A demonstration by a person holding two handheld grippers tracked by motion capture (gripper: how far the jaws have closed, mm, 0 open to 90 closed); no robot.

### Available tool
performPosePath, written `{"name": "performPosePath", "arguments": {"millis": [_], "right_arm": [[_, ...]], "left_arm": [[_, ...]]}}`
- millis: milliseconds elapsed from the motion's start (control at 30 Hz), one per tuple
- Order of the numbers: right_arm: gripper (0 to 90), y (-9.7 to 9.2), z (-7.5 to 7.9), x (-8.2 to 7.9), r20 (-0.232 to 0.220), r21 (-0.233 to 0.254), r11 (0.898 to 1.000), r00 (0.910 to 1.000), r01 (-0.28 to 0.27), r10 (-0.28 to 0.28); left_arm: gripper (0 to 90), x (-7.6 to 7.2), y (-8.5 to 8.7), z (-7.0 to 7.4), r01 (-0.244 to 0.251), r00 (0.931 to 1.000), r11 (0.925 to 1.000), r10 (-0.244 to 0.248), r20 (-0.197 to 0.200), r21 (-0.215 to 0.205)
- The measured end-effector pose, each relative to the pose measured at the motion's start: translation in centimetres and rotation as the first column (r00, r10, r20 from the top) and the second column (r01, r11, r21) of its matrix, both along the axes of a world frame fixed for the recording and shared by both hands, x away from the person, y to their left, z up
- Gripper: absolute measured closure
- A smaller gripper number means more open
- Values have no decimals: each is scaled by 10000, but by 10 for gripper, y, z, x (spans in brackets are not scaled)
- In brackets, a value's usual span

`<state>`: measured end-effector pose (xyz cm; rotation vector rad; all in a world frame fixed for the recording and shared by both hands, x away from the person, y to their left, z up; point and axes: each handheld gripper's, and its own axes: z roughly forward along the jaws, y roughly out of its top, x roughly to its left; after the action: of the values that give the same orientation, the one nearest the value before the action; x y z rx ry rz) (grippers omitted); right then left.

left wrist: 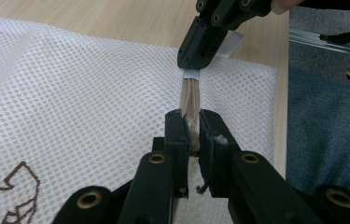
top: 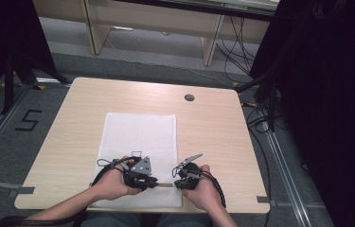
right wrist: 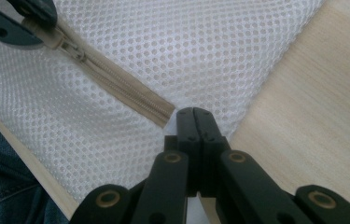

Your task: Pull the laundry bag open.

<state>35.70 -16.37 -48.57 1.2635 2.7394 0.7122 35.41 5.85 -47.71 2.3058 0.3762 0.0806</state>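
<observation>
Fingers [left wrist: 178, 140] of the left gripper [left wrist: 191, 133] stand narrow, pressed from both sides onto the beige zipper [left wrist: 190, 98] of a white mesh bag [left wrist: 70, 93]. In the left gripper view the zipper tape runs edge-on up from between the two black pads toward the right gripper [left wrist: 196, 60], whose tips come down onto the far end of the same tape, at a small grey-white tab.

Right gripper view: the right gripper [right wrist: 195, 119] has its fingers [right wrist: 185, 122] fully together, with no gap between the pads. The tips sit at the end of the zipper [right wrist: 116, 84], on the mesh bag [right wrist: 210, 51] near its edge; whether a thin bit of fabric or tape is caught between them cannot be told. The zipper runs diagonally away to the upper left, where the slider lies just beside the left gripper [right wrist: 18, 21].

High view: the mesh bag [top: 139, 132] lies flat on the light wooden table [top: 213, 123], long side running away from the person, near edge at the table's front edge. Both hands rest over the bag's near end. The left gripper [top: 152, 182] and right gripper [top: 177, 183] point toward each other, tips near, with the short stretch of zipper [top: 164, 185] between them.

A round dark grommet [top: 189, 98] sits in the table toward the far right, well apart from the bag.
</observation>
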Motion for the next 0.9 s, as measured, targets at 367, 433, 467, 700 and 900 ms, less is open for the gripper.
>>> {"name": "performPosePath", "arguments": {"millis": [367, 433, 467, 700, 900], "right_arm": [[900, -1, 0, 1, 121, -27, 9999, 9998, -129, 129], [900, -1, 0, 1, 133, -39, 9999, 9998, -135, 135], [900, 0, 0, 0, -19, 3, 10000, 10000, 13, -13], [900, -1, 0, 1, 110, -47, 9999, 9999, -92, 93], [900, -1, 0, 1, 158, -27, 9999, 9998, -126, 126]], "left_arm": [[819, -1, 3, 1, -49, 10000, 9999, 49, -4, -119], [819, -2, 5, 0, -155, 9998, 9996, 152, -116, -243], [819, -2, 5, 0, -158, 9998, 9995, 155, -102, -280], [819, -3, 5, 1, -98, 9999, 9996, 96, -76, -260], [819, -4, 9, 0, -180, 9998, 9994, 178, -66, -303]]}}
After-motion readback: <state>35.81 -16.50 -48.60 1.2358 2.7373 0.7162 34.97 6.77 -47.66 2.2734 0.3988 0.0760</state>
